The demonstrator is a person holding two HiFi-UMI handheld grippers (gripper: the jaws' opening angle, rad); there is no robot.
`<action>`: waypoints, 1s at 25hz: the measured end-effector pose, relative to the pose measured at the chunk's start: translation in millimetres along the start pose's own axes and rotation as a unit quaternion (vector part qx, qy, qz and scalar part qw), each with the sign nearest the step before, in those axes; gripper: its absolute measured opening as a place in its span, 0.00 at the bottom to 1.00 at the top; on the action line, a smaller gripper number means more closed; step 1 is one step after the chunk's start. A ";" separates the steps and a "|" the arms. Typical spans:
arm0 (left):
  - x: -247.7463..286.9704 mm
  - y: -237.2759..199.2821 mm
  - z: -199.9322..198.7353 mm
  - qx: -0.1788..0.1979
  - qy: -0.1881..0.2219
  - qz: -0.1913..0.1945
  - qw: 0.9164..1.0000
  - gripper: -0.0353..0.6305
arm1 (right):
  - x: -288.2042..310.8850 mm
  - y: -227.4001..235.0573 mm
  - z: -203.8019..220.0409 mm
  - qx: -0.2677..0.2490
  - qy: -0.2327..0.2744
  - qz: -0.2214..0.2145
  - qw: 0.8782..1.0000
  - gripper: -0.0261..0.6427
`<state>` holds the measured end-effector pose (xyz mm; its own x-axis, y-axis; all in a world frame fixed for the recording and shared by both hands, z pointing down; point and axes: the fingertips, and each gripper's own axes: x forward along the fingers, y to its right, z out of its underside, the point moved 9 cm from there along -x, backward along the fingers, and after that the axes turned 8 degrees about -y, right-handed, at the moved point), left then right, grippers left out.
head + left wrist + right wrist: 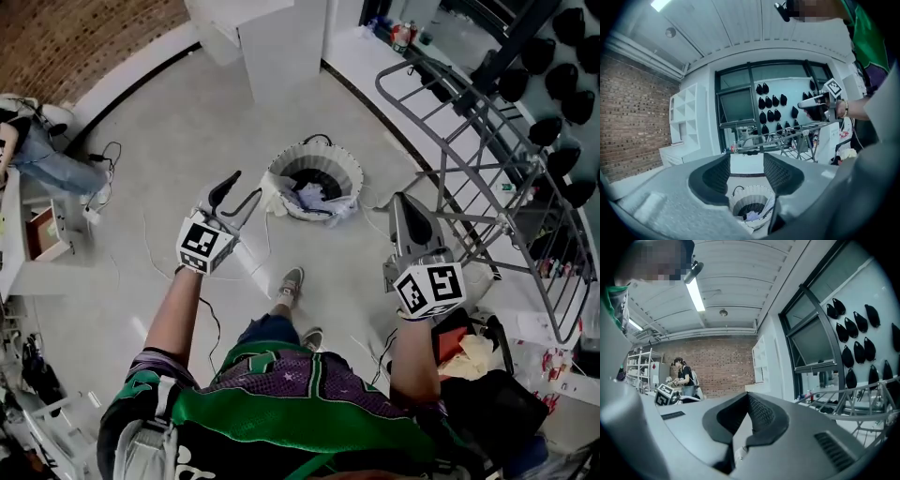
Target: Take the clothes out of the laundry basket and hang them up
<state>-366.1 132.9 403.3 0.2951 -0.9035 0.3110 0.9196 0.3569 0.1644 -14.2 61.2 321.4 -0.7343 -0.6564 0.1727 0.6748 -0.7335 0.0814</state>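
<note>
A round white laundry basket [349,173] stands on the floor ahead of me, with crumpled pale clothes [312,196] inside. My left gripper [244,187] hangs just left of the basket, above floor level, open and with nothing between its jaws. In the left gripper view the basket [740,193] shows below the open left gripper [746,173]. My right gripper [401,204] is to the right of the basket, shut and empty, close to the grey metal drying rack [487,159]. The right gripper view shows the right gripper [749,413] with its pads pressed together and the rack [862,404] to the right.
A white shelf unit [272,37] stands behind the basket. Cables [103,155] trail on the floor at left, near a person [37,150]. A black bag [487,394] sits by my right side. Dark objects [562,56] hang on the wall behind the rack. My shoe [292,281] is below the basket.
</note>
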 end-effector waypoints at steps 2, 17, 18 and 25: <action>20.4 -11.9 23.3 0.003 -0.011 0.014 1.000 0.39 | 24.6 4.4 11.0 -0.001 -0.005 -0.005 1.000 0.04; 176.4 -75.2 233.5 -0.011 -0.097 0.083 0.992 0.39 | 163.3 40.9 120.3 0.013 -0.030 0.002 0.999 0.04; 185.4 -75.1 247.6 -0.011 -0.102 0.086 0.991 0.39 | 166.7 42.4 130.8 0.014 -0.031 0.002 0.999 0.04; 245.0 -90.2 359.3 -0.029 -0.148 0.085 0.985 0.40 | 206.2 52.4 206.0 0.021 -0.052 -0.004 0.998 0.04</action>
<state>-470.0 -35.4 801.0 0.3647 -0.7200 0.5904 0.8795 0.4746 0.0356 -115.1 -76.3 563.4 -0.7291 -0.6280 0.2720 0.6736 -0.7289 0.1228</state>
